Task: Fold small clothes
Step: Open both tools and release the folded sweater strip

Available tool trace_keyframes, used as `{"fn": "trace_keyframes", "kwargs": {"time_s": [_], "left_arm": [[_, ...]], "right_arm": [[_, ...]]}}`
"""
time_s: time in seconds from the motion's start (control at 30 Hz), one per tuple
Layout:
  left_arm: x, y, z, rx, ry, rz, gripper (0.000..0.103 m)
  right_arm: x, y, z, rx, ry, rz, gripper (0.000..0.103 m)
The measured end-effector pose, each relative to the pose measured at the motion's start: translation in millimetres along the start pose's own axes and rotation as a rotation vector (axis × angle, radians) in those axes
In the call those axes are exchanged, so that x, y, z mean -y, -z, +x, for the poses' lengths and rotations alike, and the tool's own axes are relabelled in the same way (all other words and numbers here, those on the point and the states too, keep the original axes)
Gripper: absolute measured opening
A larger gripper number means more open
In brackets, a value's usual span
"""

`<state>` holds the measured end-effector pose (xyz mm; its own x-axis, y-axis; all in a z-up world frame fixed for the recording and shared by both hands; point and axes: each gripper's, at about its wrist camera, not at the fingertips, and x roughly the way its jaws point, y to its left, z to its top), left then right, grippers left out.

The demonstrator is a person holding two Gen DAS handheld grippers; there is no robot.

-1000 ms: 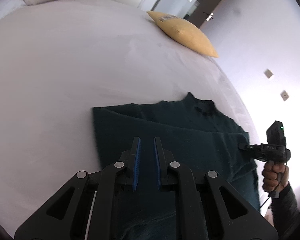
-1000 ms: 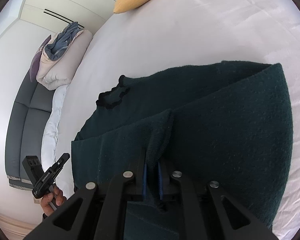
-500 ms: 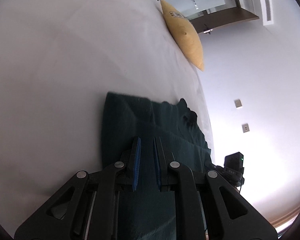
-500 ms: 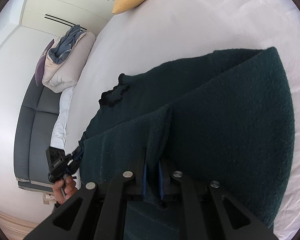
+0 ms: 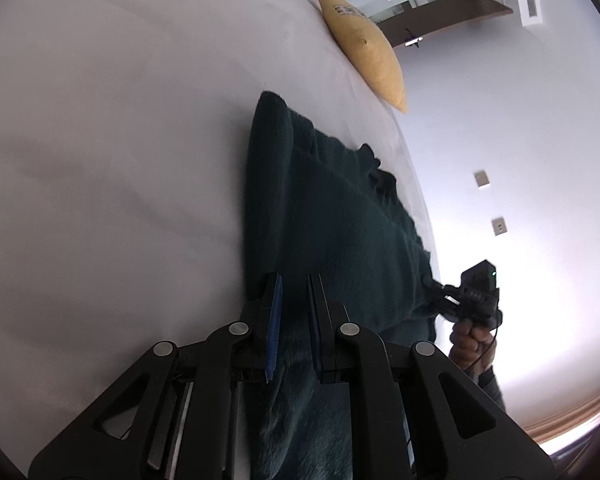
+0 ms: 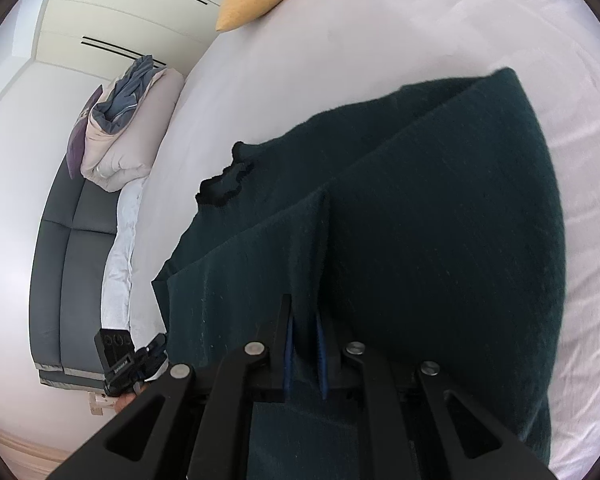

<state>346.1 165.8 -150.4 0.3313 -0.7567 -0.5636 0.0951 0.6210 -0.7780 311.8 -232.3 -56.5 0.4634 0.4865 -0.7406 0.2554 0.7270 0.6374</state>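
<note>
While both tools pinch it, sweater [image 6: 440, 240] drapes folded.

The sweater [image 6: 440, 240] was plain dark green with a darker collar [image 6: 222, 186]. The bed sheet [image 5: 120, 160] was white, the pillow [image 5: 364, 48] yellow, the sofa [image 6: 72, 264] grey, the fingers [image 5: 274, 308] black with blue pads.

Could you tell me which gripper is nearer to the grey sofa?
Left. The left gripper sits at the bed edge beside the sofa; the right gripper holds the sweater further from it.

Dark green sweater [image 6: 440, 240]; folded lengthwise; lying on bed [image 6: 340, 60]
</note>
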Motion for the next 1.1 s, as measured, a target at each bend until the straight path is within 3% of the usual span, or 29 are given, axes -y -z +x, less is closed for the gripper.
{"fn": "trace_keyframes", "kwargs": {"time_s": [0.17,0.4,0.57,0.63,0.67,0.7,0.73,0.77,0.8,0.87,1.1], "left_arm": [[8,5,4,-0.008,-0.044,0.04,0.012],[10,7,-3,0.011,-0.056,0.022,0.012],[24,15,-16,0.023,-0.139,0.046,0.012],[29,27,-25,0.024,-0.165,0.058,0.012],[32,35,-30,0.026,-0.174,0.069,0.016],[37,47,-38,0.032,-0.189,0.085,0.022],[39,55,-43,0.034,-0.198,0.094,0.044],[42,66,-50,0.041,-0.204,0.103,0.075],[45,78,-59,0.06,-0.205,0.11,0.083],[48,101,-74,0.079,-0.187,0.114,0.085],[48,183,-98,-0.046,-0.122,0.078,0.085]], "right_arm": [[-6,2,1,0.013,0.06,-0.028,0.011],[-4,10,-3,0.027,0.103,-0.002,0.01],[15,12,-5,0.039,0.04,0.109,0.011],[16,18,-13,0.073,0.055,0.116,0.017],[16,22,-18,0.086,0.066,0.118,0.021],[14,29,-27,0.105,0.083,0.116,0.033],[11,36,-35,0.125,0.095,0.108,0.053],[7,46,-48,0.159,0.102,0.086,0.061],[3,59,-61,0.192,0.11,0.053,0.071],[0,82,-82,0.221,0.116,-0.001,0.073],[16,175,-132,0.178,0.044,-0.105,0.073]]}}
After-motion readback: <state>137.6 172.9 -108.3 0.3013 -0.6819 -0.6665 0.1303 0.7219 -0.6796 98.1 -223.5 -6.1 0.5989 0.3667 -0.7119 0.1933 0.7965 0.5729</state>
